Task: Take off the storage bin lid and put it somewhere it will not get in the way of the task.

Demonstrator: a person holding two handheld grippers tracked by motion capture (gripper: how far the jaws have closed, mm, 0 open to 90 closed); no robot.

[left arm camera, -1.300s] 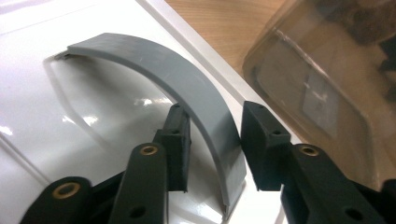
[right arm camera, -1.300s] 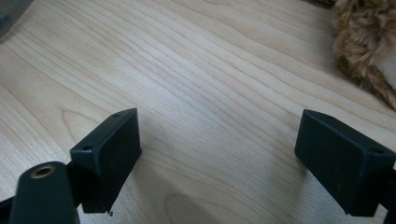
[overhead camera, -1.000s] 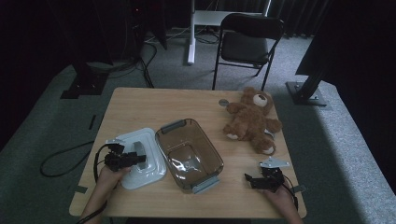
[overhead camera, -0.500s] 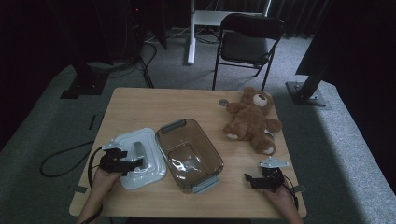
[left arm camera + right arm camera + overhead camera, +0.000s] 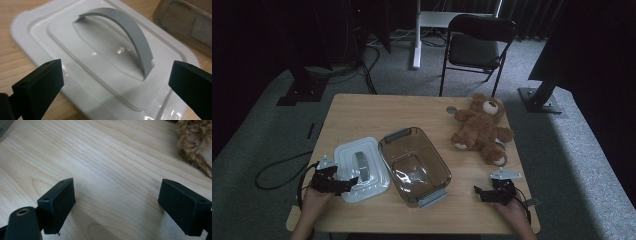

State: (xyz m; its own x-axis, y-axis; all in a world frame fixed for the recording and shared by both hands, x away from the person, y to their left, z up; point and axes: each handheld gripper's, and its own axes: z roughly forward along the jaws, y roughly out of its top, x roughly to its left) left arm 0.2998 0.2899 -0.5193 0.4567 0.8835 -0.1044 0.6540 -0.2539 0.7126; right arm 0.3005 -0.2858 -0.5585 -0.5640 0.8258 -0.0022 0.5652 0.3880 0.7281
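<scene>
a: left tongs status?

b: jaws have just been opening, now spread wide with nothing clamped. the white lid lies flat on the table, handle up, at 9 o'clock of the clear container, their edges touching or nearly so. tongs sit over the lid's near corner.

a: so the lid's been let go?

b: looks that way. parked beside the container so the opening is free, my guess.

a: right side?

b: right tongs wide open, holding nothing, low over bare wood at the container's 4 o'clock. probably idling clear of the work.

a: teddy bear?

b: lying at the container's 2 o'clock, well apart from both tongs. likely goes in the container next.
</scene>
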